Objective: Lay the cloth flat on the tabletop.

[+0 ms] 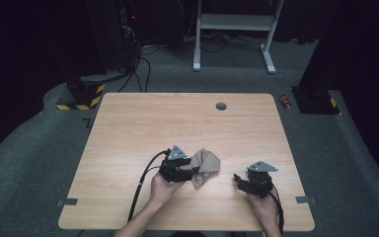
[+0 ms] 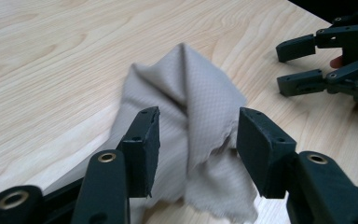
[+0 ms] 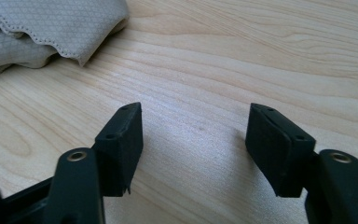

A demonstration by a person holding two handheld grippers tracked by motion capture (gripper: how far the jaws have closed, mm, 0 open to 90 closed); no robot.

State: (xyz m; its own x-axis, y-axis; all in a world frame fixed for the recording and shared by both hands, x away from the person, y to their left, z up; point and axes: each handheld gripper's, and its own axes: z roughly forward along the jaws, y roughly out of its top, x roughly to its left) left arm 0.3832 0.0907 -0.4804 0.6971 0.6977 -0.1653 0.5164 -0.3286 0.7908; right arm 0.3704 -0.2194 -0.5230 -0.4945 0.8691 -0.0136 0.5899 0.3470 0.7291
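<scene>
cloth [image 2: 191, 116]: crumpled near bench's front edge, lower folds hidden behind left gripper [image 2: 198, 144] | left gripper: jaws wide, cloth between, seemingly unpinched | right gripper [image 3: 193, 144]: jaws wide over bare bench [image 1: 143, 123], nothing held | room: dark, grey carpet, white frame [image 1: 234, 22] behind far edge

This looks like a lab or test room: a bare wooden table [image 1: 187, 128] stands on grey carpet [image 1: 24, 163] in a dark space, with black-and-yellow hazard-striped stand bases [image 1: 81, 96], loose cables [image 1: 143, 66] and a white desk frame [image 1: 234, 29] behind.
</scene>
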